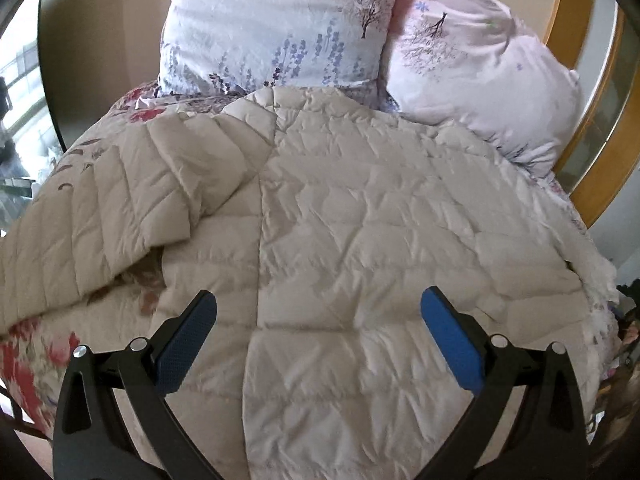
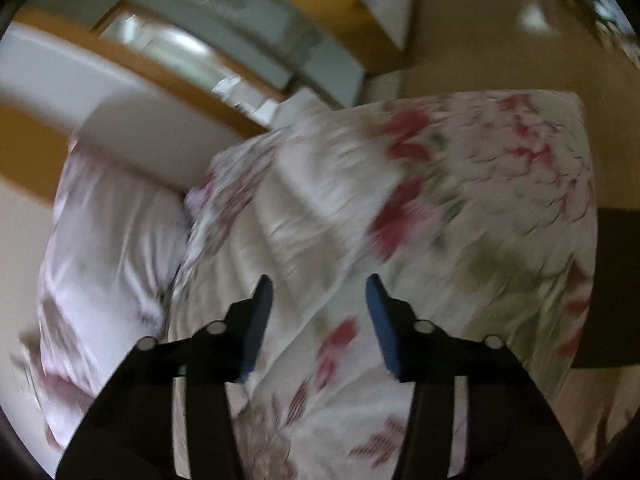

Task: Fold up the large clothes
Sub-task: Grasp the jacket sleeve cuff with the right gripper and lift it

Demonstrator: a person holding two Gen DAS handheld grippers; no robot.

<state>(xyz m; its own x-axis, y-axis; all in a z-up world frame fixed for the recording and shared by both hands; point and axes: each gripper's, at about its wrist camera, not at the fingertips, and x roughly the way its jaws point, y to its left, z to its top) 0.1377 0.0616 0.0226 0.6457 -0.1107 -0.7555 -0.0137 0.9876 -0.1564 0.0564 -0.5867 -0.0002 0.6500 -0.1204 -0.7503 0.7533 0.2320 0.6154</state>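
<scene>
Left tongs (image 1: 319, 304) and right tongs (image 2: 319, 289) agape, empty, above beige quilted jacket (image 1: 340, 220), lengthwise toward pillows (image 1: 276, 28).

Floral-sheeted bed (image 2: 480, 184) under a beige quilted jacket (image 1: 340, 220) and two pillows (image 1: 280, 28)

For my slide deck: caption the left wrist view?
Open left gripper above a beige quilted coat spread on a floral bed, two pillows behind.

quilted jacket (image 1: 340, 208) top clear, pillows (image 1: 276, 28) crowding far edge
</scene>
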